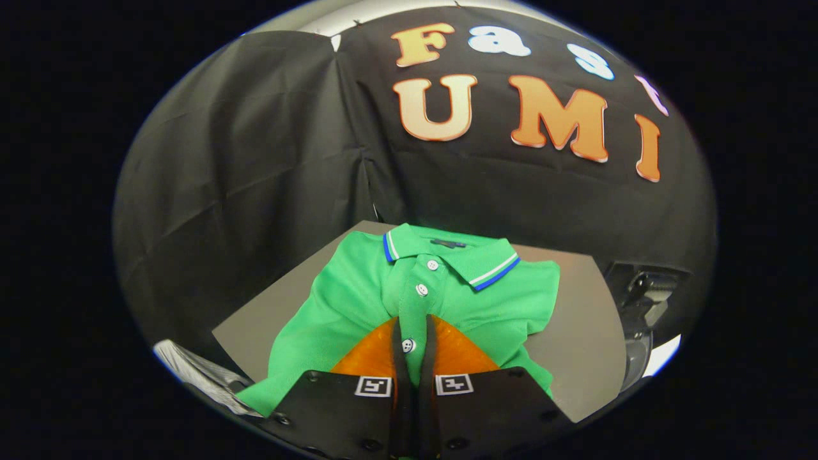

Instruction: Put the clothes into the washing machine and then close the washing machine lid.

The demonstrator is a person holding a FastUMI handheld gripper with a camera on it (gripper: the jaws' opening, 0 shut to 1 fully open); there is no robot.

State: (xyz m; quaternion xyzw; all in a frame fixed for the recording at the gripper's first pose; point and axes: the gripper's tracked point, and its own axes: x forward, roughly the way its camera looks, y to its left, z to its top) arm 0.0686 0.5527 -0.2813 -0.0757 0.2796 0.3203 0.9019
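A green polo shirt with a blue-and-white striped collar lies folded on a grey table. My gripper is down on the shirt's button placket, below the collar. Its two orange fingers are drawn close together, and a narrow fold of green fabric with one white button is pinched between them. The shirt rests flat on the table under the fingers.
Black cloth walls stand right behind the table. A dark device with a light-coloured curved body sits off the table's right edge. A pale crumpled thing lies beyond the table's left corner.
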